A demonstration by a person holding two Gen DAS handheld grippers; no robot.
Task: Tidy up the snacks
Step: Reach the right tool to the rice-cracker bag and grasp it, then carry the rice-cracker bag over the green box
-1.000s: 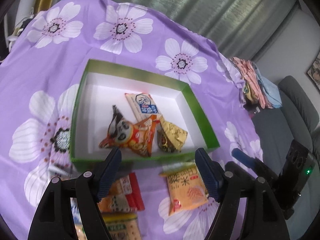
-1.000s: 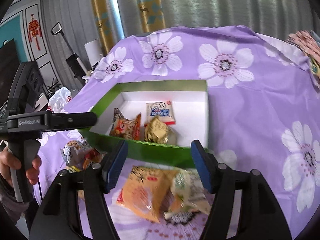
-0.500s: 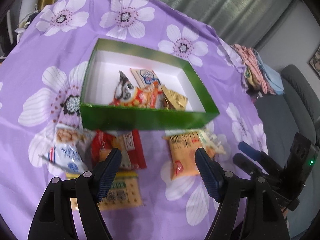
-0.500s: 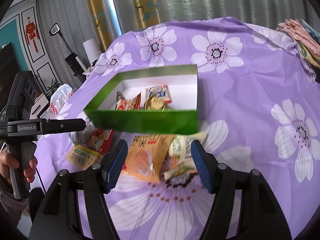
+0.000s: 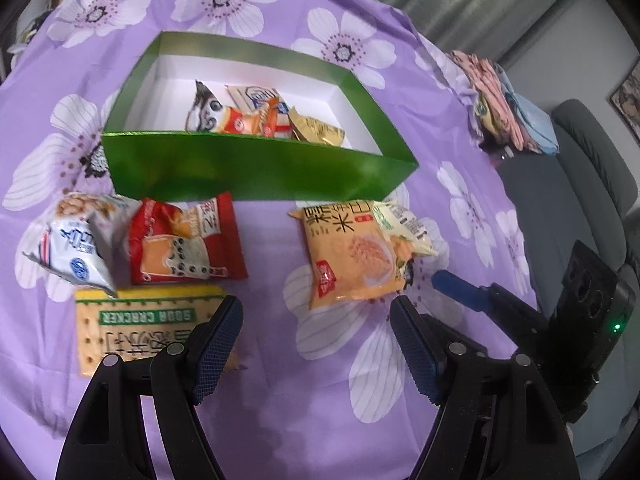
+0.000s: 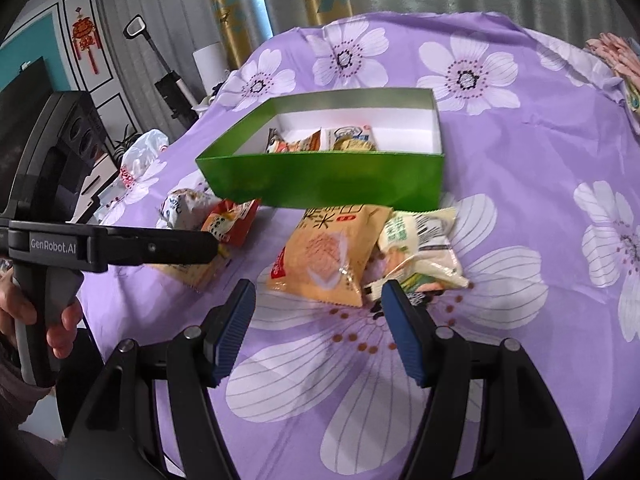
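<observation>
A green box [image 5: 256,172] [image 6: 332,184] with a white inside stands on the purple flowered cloth and holds three snack packets [image 5: 240,118]. In front of it lie loose packets: an orange one [image 5: 348,256] [image 6: 328,256], a pale green-white one [image 5: 404,226] [image 6: 420,244], a red one [image 5: 184,240], a white-blue one [image 5: 76,240] and a yellow soda cracker pack [image 5: 148,324]. My left gripper [image 5: 316,344] is open and empty, above the cloth short of the orange packet. My right gripper [image 6: 316,328] is open and empty too, just short of the orange and pale packets.
Folded cloths [image 5: 504,100] lie at the table's far right edge, with a grey sofa [image 5: 592,184] beyond. A hand [image 6: 40,312] holds the left gripper's handle at the left of the right wrist view. A white plastic bag [image 6: 140,152] sits at the table's left edge.
Both grippers have drawn back from over the box and sunk toward the cloth, so the loose packets in front of the box now show. The jaws kept the same width.
</observation>
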